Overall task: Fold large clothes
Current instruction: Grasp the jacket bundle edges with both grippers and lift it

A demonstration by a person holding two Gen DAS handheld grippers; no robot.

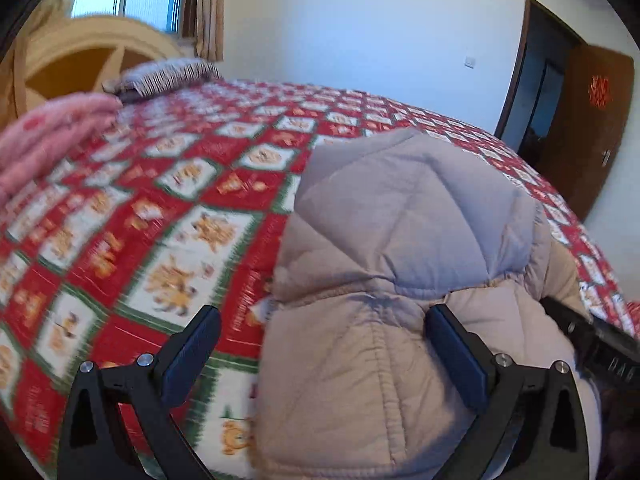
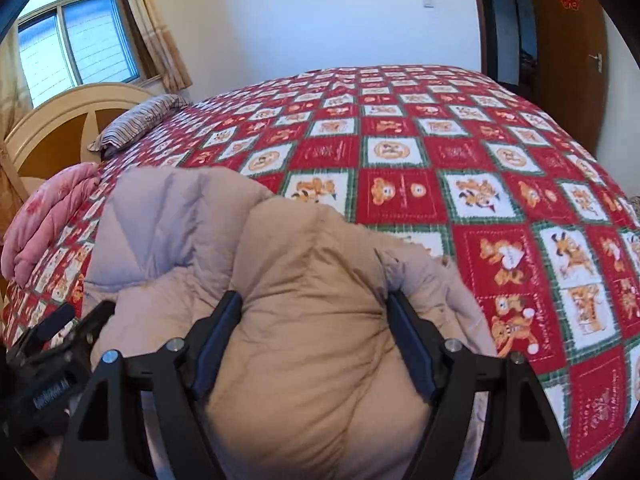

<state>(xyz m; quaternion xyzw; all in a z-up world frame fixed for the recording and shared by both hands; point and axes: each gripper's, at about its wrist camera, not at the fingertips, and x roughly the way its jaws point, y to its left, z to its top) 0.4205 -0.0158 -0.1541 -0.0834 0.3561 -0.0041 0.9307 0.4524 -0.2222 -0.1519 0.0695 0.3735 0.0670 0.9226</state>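
Note:
A beige quilted puffer jacket (image 1: 392,240) lies bunched near the front edge of the bed; it also shows in the right wrist view (image 2: 280,264). My left gripper (image 1: 322,340) is open, its jaws wide apart, with the jacket's left part between the fingers. My right gripper (image 2: 314,336) stands around a thick bulge of the jacket, and the padding fills the gap between its fingers. The right gripper also shows in the left wrist view (image 1: 596,344), and the left gripper shows in the right wrist view (image 2: 60,332).
The bed has a red, white and green patterned bedspread (image 2: 440,152). A folded pink blanket (image 2: 48,216) and a striped pillow (image 2: 136,124) lie by the wooden headboard (image 2: 60,120). A window (image 2: 76,44) is behind, a brown door (image 2: 568,40) to the right.

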